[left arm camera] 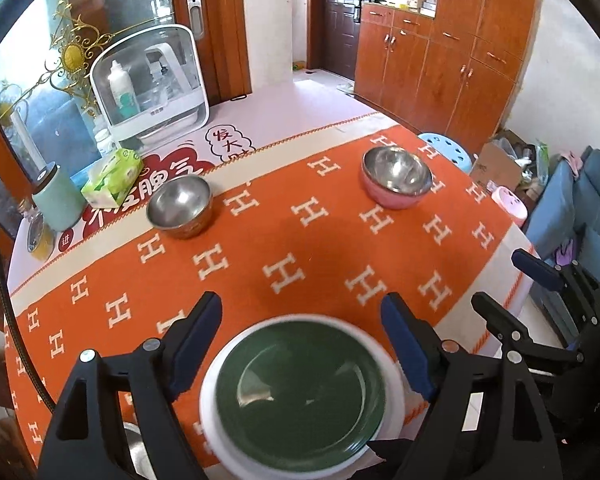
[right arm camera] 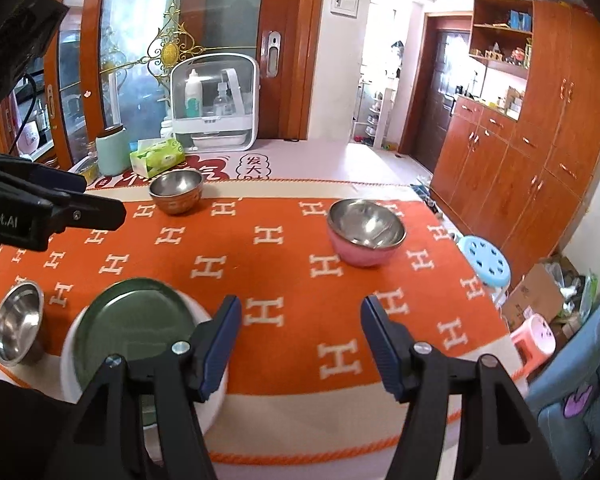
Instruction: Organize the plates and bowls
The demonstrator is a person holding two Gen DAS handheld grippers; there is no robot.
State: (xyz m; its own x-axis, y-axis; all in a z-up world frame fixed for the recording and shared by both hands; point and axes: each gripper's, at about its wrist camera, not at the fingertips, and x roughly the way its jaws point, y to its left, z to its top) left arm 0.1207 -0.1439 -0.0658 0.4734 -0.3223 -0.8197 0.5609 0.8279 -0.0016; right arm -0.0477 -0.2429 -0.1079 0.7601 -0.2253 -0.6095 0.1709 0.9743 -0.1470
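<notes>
A green plate (left arm camera: pixel 300 396) lies on a white plate (left arm camera: pixel 212 400) at the table's near edge; both show in the right wrist view, the green plate (right arm camera: pixel 136 320) on the white plate (right arm camera: pixel 216 396). My left gripper (left arm camera: pixel 302 320) is open and empty, hovering just above them. My right gripper (right arm camera: pixel 300 320) is open and empty over the cloth to their right; it also shows in the left wrist view (left arm camera: pixel 496 280). A pink steel bowl (left arm camera: pixel 396 180) (right arm camera: pixel 366 232) and a bronze steel bowl (left arm camera: pixel 180 206) (right arm camera: pixel 176 192) stand further back. A small steel bowl (right arm camera: pixel 16 324) sits left of the plates.
The orange H-pattern cloth (right arm camera: pixel 284 264) covers the table. At the back left stand a tissue box (left arm camera: pixel 114 176), a mint green canister (left arm camera: pixel 58 198) and a white bottle cabinet (left arm camera: pixel 152 80). Plastic stools (right arm camera: pixel 486 262) and a blue sofa (right arm camera: pixel 588 380) stand off the right edge.
</notes>
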